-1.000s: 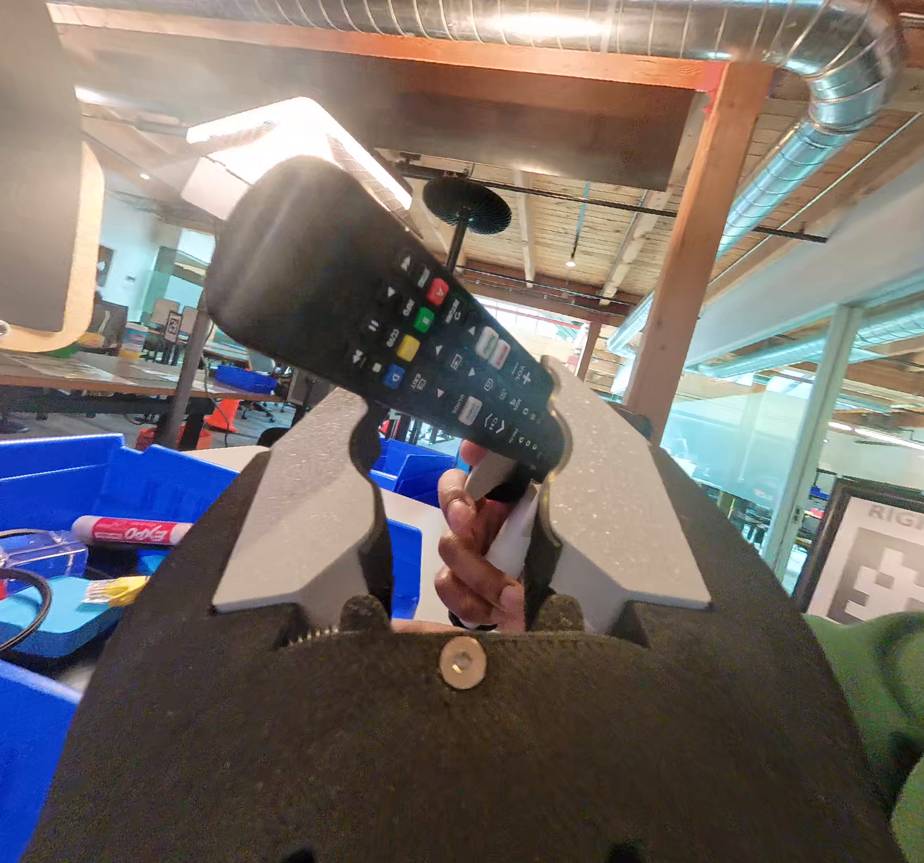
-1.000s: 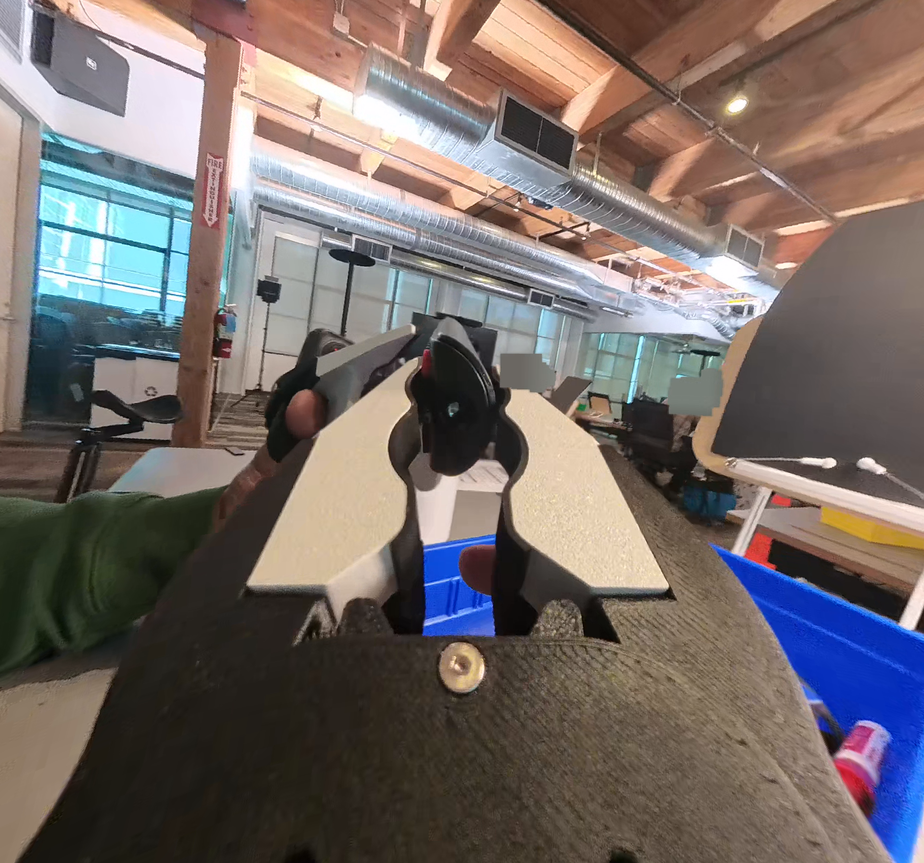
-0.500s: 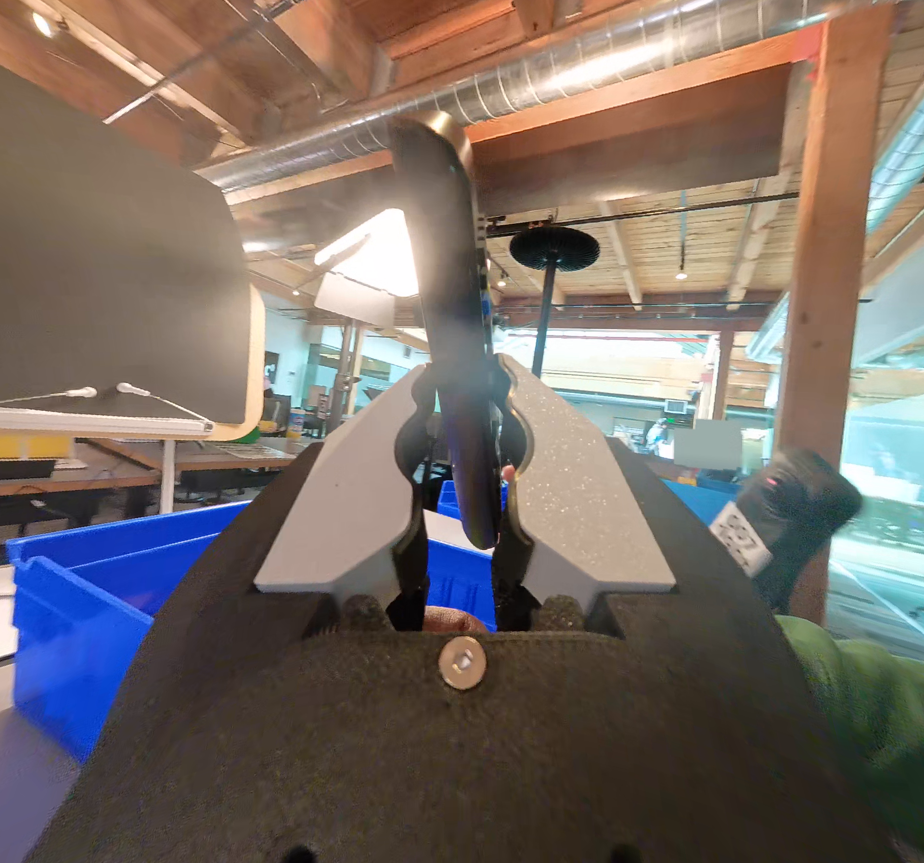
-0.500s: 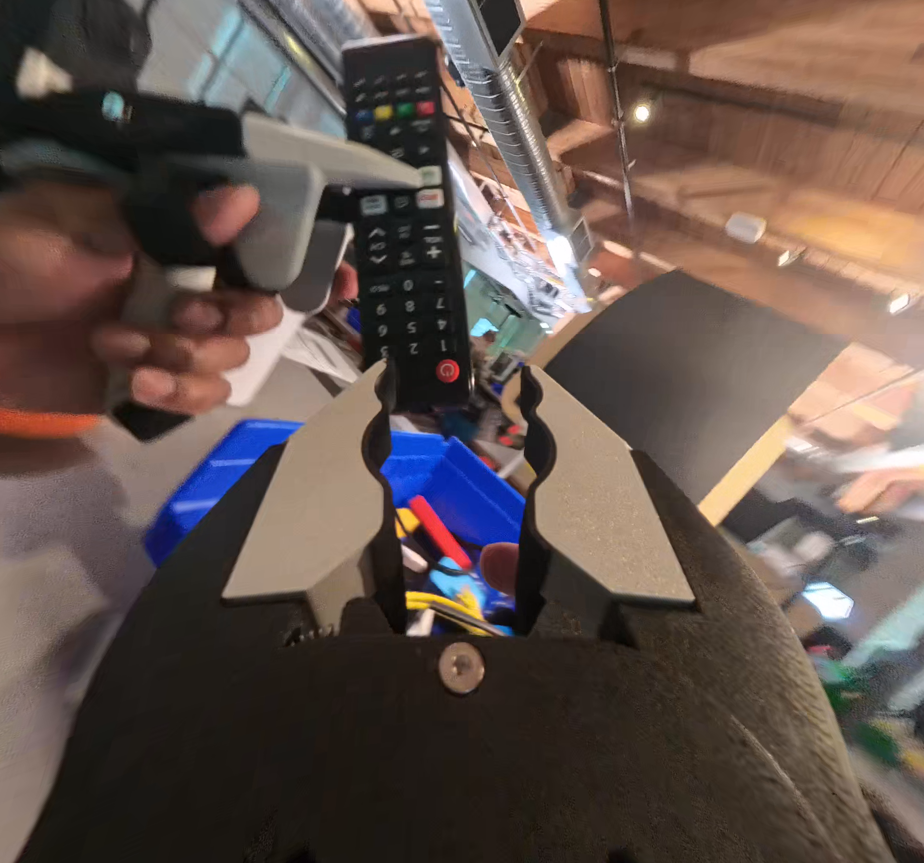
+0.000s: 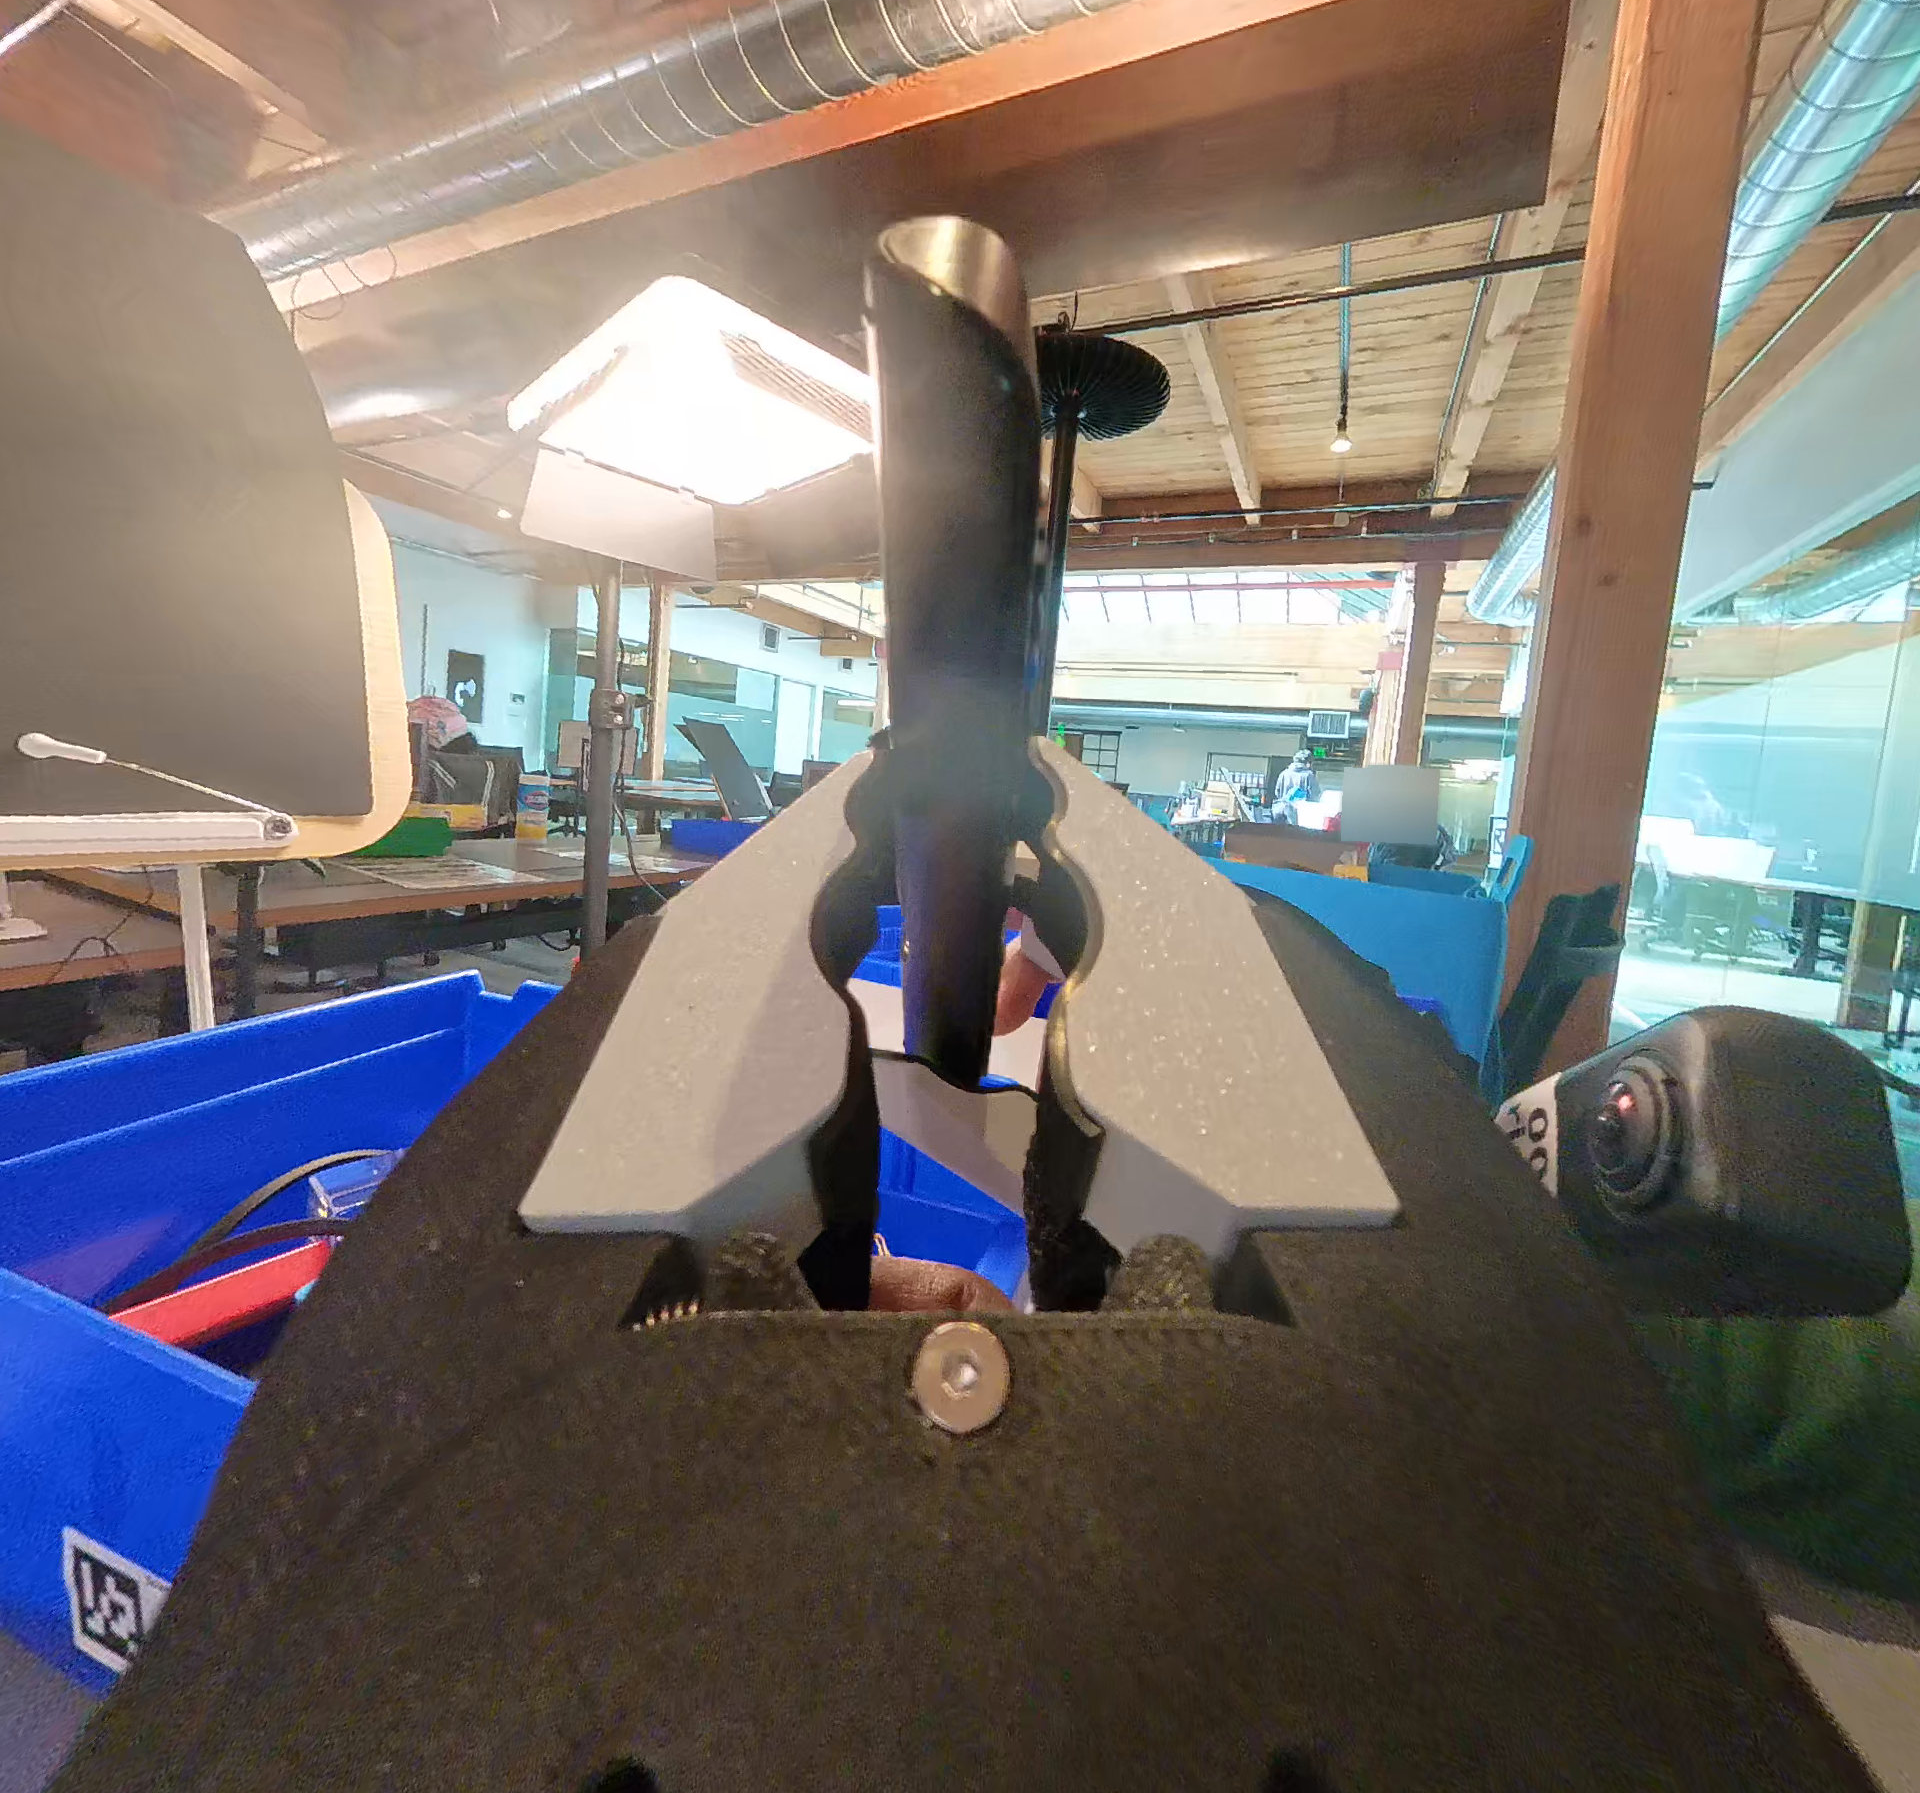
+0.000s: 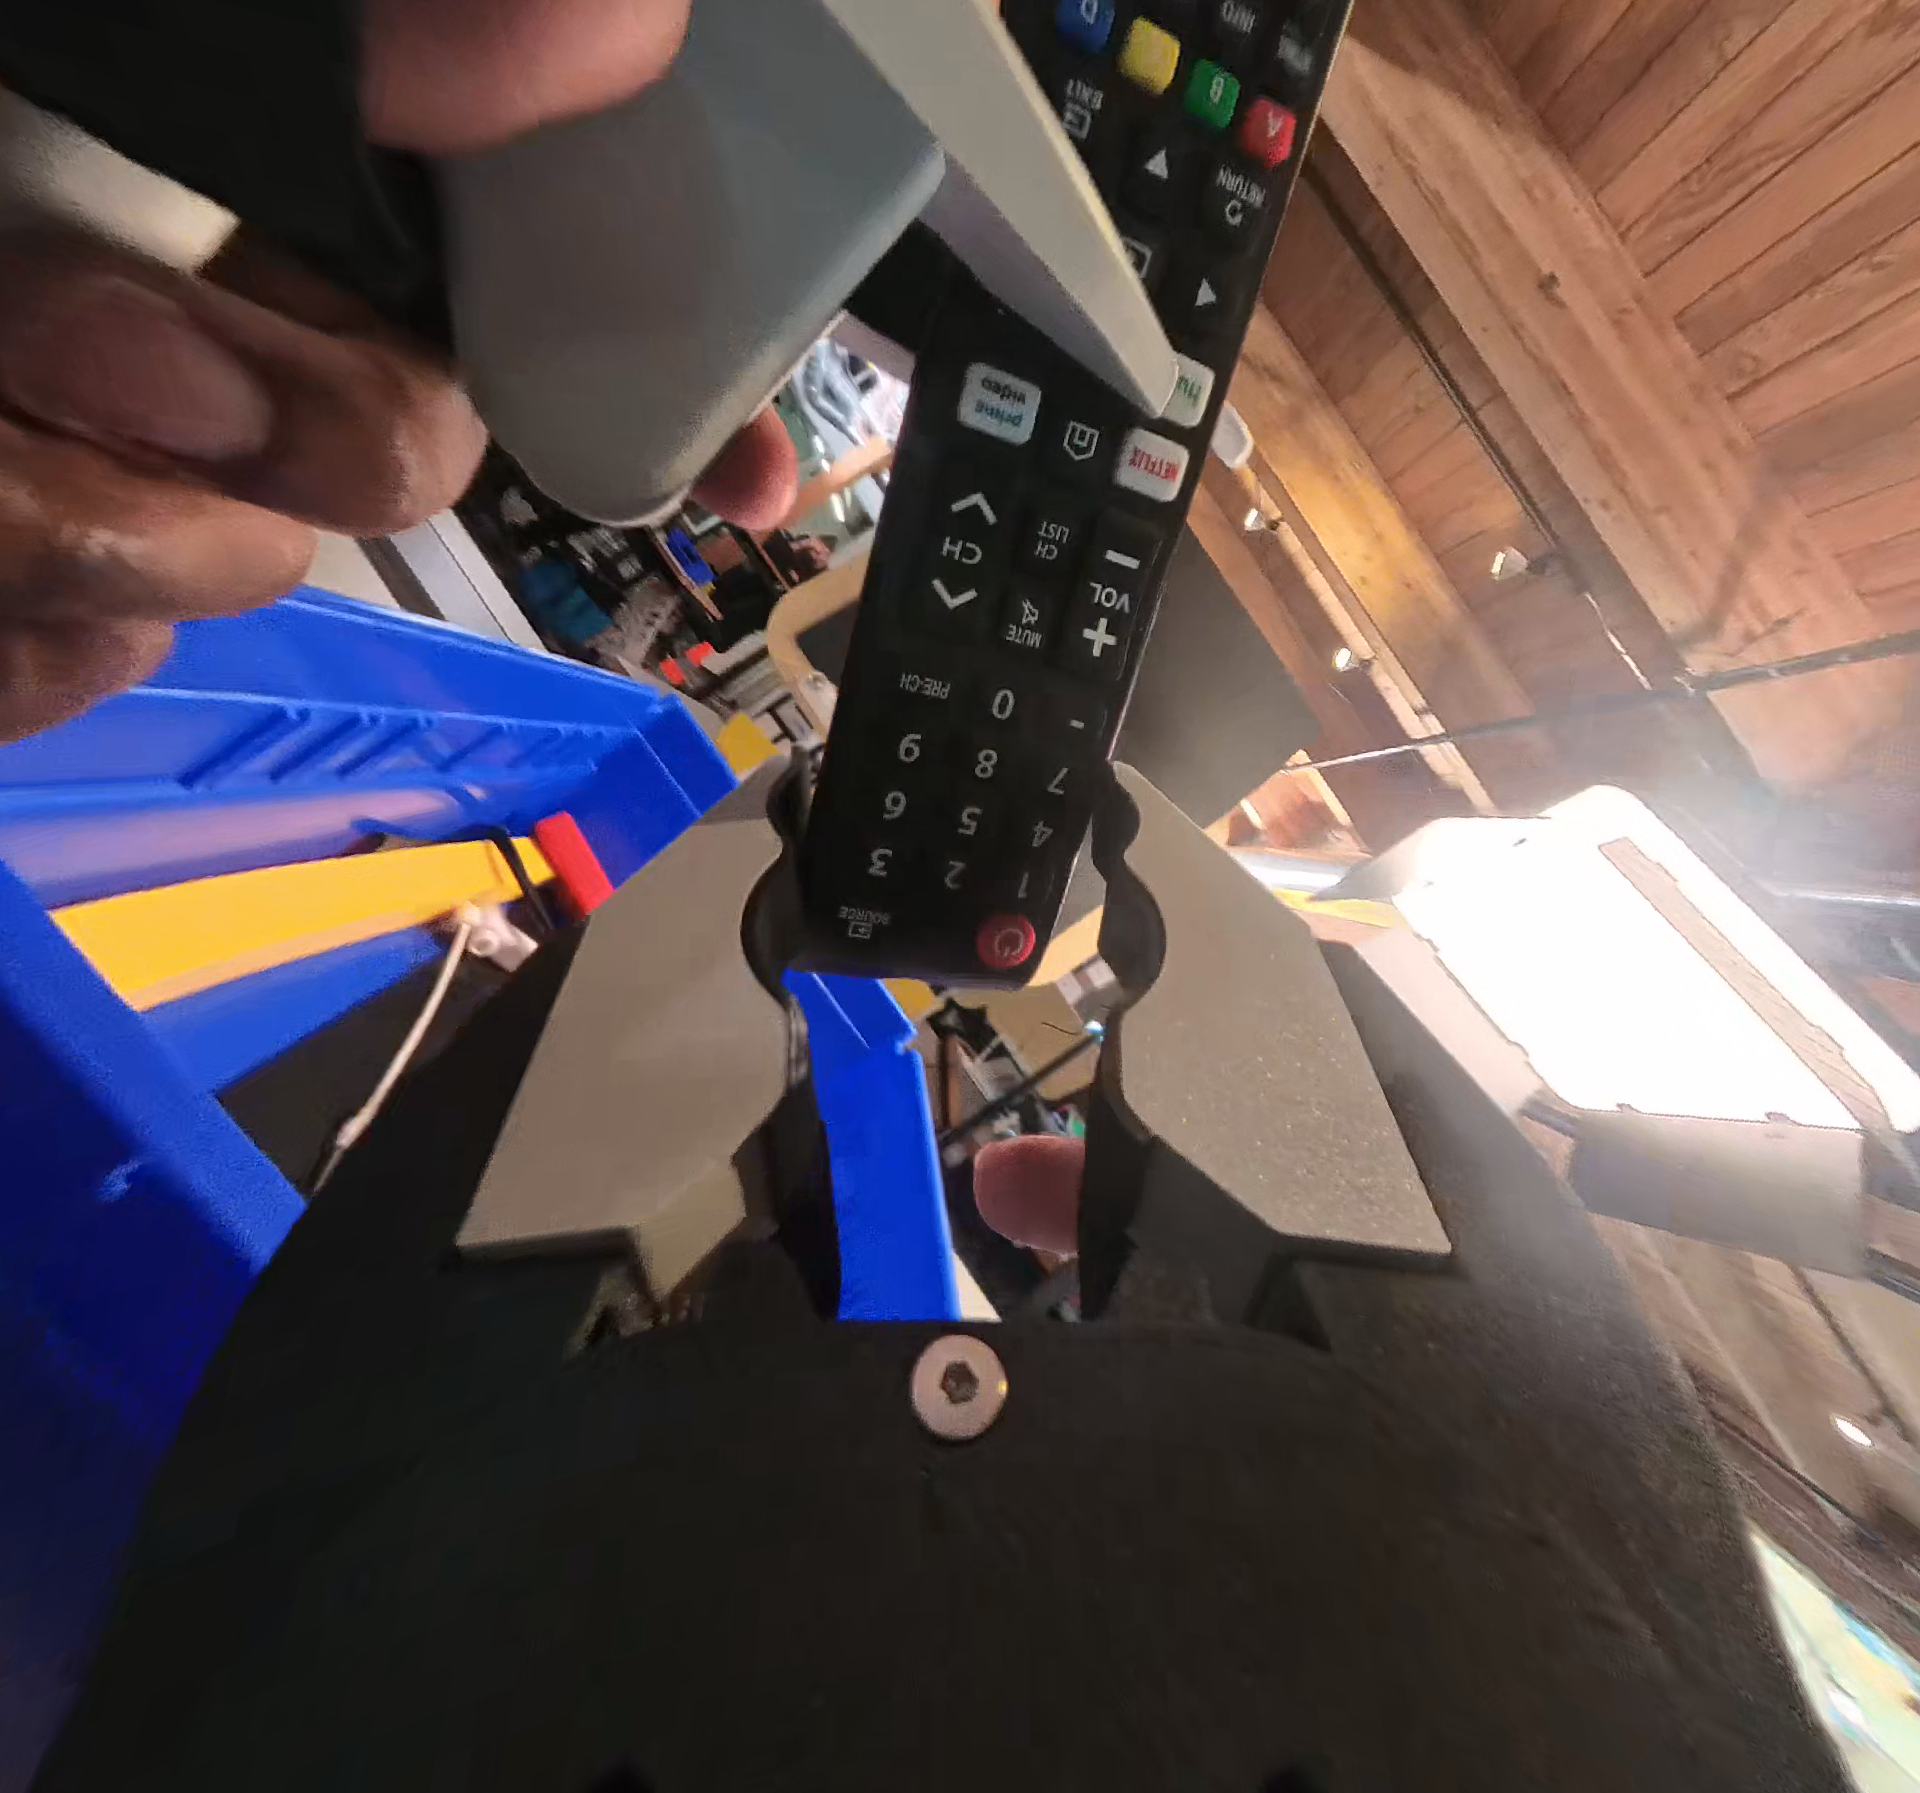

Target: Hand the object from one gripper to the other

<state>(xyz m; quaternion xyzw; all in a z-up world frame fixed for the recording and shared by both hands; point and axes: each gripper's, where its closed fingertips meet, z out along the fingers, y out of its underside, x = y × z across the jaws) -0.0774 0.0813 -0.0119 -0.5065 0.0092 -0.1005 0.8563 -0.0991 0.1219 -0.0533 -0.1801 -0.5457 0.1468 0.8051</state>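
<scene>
A black remote control (image 5: 951, 548) stands upright and edge-on in the left wrist view. My left gripper (image 5: 951, 798) is shut on its lower part. In the right wrist view the remote (image 6: 997, 600) shows its button face, hanging down from the left gripper's grey finger (image 6: 707, 237) at the top. The end with the red power button sits between the fingertips of my right gripper (image 6: 951, 808). The right jaws are open and lie close along both side edges of the remote. I cannot tell if they touch it.
Blue bins (image 5: 208, 1120) lie below on the left and also show in the right wrist view (image 6: 312, 704), holding a yellow and red tool (image 6: 312, 902). A hand (image 6: 156, 455) holds the left gripper. A wooden post (image 5: 1642, 496) and a lit panel (image 5: 686, 403) stand behind. About 6 centimeters separates my left fingertips from my right.
A second ago the right gripper held the remote and the left was open. The left closed on it and the right let go. The open right gripper has now moved around the remote's end.
</scene>
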